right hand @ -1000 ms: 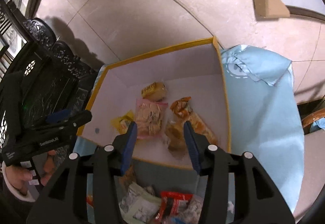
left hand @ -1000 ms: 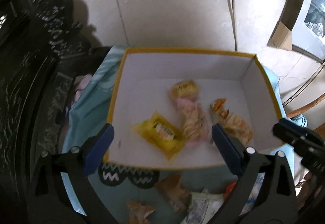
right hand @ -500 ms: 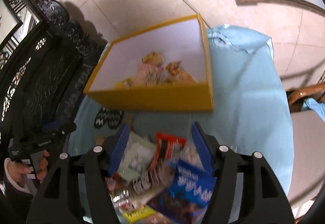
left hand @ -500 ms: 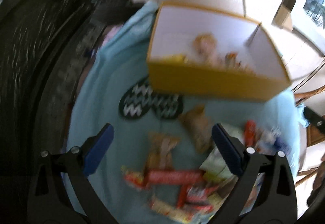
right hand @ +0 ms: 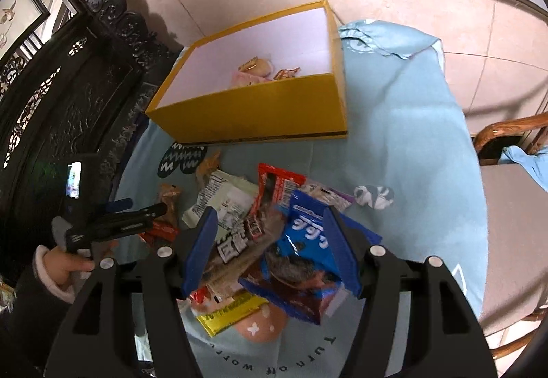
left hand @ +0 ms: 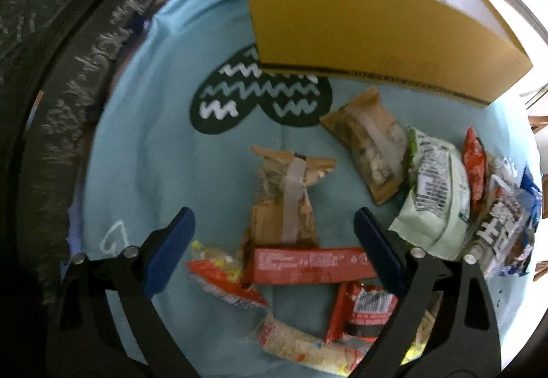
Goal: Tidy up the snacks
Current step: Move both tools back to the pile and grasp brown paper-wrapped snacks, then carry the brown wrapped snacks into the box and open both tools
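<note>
Loosely heaped snack packets [left hand: 431, 193] lie on the light blue cloth [right hand: 411, 124] in front of the yellow box [right hand: 260, 114], whose few packed snacks [right hand: 257, 69] only the right wrist view shows. Above the heap, the left gripper [left hand: 274, 247] is closing, nothing pinched between its jaws, a brown packet [left hand: 287, 203] and red bar [left hand: 308, 265] lying under them. Meanwhile the right gripper [right hand: 270, 247] hangs parted over a blue cookie bag [right hand: 301, 261].

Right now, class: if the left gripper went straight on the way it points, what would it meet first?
Probably the red bar wrapper lying crosswise between the closing jaws of the left gripper, though depth is unclear.
</note>
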`<state>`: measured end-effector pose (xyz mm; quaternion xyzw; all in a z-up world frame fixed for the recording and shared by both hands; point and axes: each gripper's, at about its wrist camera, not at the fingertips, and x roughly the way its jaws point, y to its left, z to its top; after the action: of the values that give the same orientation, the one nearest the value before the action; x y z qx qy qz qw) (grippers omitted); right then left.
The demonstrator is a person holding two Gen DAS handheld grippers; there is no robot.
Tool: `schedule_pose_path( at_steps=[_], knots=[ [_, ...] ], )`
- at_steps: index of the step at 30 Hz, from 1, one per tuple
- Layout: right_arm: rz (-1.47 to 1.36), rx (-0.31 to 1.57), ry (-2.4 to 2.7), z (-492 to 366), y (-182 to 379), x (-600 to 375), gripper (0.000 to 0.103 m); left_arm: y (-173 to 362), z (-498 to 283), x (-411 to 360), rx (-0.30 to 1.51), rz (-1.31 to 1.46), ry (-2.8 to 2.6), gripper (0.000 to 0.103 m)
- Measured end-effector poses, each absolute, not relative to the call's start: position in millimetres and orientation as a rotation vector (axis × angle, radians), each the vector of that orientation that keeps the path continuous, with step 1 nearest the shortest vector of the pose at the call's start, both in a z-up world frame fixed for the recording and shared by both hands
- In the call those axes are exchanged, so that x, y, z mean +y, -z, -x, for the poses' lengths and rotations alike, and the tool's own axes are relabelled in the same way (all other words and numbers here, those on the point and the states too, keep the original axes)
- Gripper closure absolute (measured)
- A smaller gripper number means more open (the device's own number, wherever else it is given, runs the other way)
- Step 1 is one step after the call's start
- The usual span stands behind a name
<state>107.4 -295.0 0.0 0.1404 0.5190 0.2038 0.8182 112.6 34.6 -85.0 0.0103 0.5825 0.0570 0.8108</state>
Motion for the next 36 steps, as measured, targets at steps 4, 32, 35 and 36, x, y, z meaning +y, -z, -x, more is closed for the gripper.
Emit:
schedule_pose_path(
  at_steps=[4,32,35,36],
  knots=[
    [-0.298,1.099,-0.416,-103,-3,-300,0.038,112,-123,32,1.308,-0.014,-0.092,0.060],
    [0.323,1.232,-0.604,-187,98,-46,0.050,82,-136,102,1.253,0.111,-0.194,0.073],
    [0.371,1.255,-0.587,-190,113,-43,0.052,89,-138,102,1.269,0.117,-0.199,0.073],
    [0.362,1.248,-0.593,-190,113,-45,0.054,91,-139,101,1.276,0.116,-0.202,0.073]
  ],
)
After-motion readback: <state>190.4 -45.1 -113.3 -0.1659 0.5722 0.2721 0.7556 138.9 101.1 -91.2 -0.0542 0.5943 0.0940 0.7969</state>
